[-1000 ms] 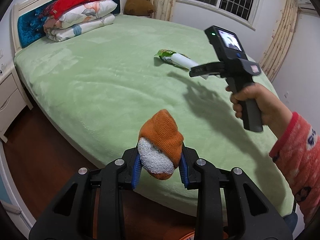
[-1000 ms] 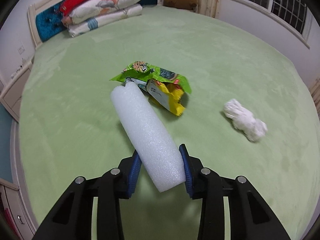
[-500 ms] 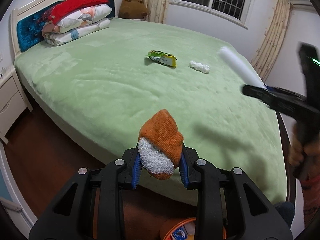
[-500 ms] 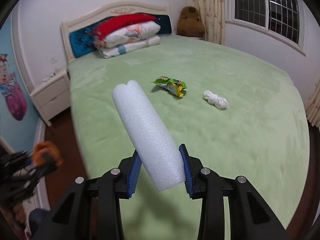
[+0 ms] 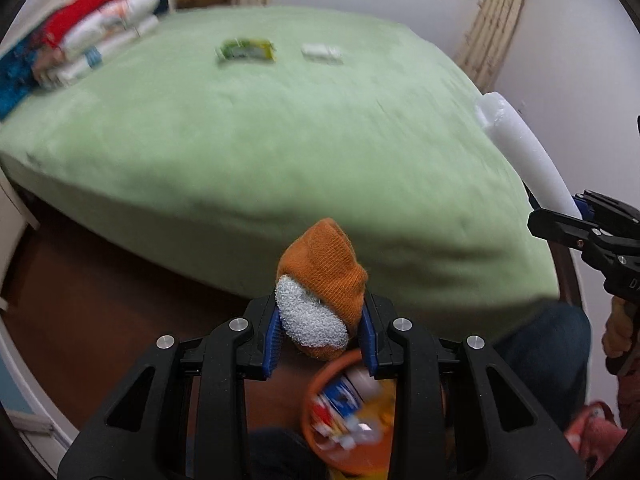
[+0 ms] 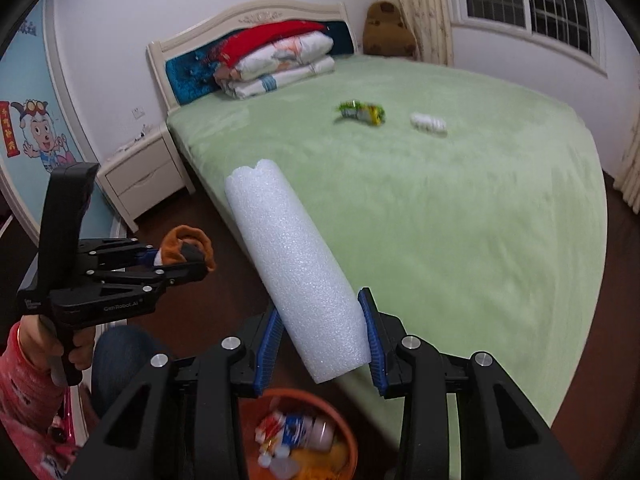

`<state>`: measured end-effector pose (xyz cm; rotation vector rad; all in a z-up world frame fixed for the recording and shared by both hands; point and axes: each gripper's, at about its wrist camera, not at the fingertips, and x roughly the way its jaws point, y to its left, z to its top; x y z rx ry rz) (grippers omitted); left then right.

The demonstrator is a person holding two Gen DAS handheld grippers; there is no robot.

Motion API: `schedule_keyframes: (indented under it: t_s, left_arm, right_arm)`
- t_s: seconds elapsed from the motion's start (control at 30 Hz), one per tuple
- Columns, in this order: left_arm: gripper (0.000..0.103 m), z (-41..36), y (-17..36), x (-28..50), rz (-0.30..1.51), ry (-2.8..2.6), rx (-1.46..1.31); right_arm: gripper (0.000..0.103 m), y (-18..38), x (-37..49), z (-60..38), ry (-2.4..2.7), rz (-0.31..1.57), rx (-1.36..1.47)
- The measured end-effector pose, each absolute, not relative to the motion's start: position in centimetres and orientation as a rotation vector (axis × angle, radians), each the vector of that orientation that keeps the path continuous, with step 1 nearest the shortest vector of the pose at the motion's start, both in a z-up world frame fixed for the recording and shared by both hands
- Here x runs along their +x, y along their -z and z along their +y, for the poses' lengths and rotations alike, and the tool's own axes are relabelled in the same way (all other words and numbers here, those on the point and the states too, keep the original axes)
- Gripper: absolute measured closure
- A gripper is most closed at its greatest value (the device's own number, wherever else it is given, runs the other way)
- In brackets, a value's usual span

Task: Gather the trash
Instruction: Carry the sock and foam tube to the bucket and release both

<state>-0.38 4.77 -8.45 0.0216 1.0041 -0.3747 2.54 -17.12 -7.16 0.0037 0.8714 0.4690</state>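
Both your grippers have swung back from the green bed (image 6: pixel 460 216) to above the orange bin (image 6: pixel 348 436) on the dark floor. Your left gripper (image 5: pixel 320 330) clamps an orange sock (image 5: pixel 324 268); your right gripper (image 6: pixel 320 336) clamps a white foam tube (image 6: pixel 296 264). A green wrapper (image 6: pixel 362 111) and white wad (image 6: pixel 429 122) lie mid-bed.

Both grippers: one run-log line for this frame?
left gripper: shut on sock | right gripper: shut on foam tube | bin: below both | bed: wrapper, tissue
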Motion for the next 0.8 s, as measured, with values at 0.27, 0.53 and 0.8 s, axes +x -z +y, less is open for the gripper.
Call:
schedule_keyframes:
  t_s: [0.27,0.53,0.8]
  left_arm:
    - [0.073,3.4,17.2,-4.1,1.237,0.42,-0.011]
    - [0.073,2.2,27.7,-5.8,1.542,0.363,-0.004]
    - [0.07,0.7,33.9,-6.7,1.731,0.334,-0.045]
  right_arm:
    - [0.066,14.9,-0.3,-16.6,-0.468,1.132,0.053]
    - [0.066,25.5,-0.7,-15.0,-0.415,1.462,0.112]
    - [0.065,31.3,-1.3,-14.7,-0.345,1.644,0.111]
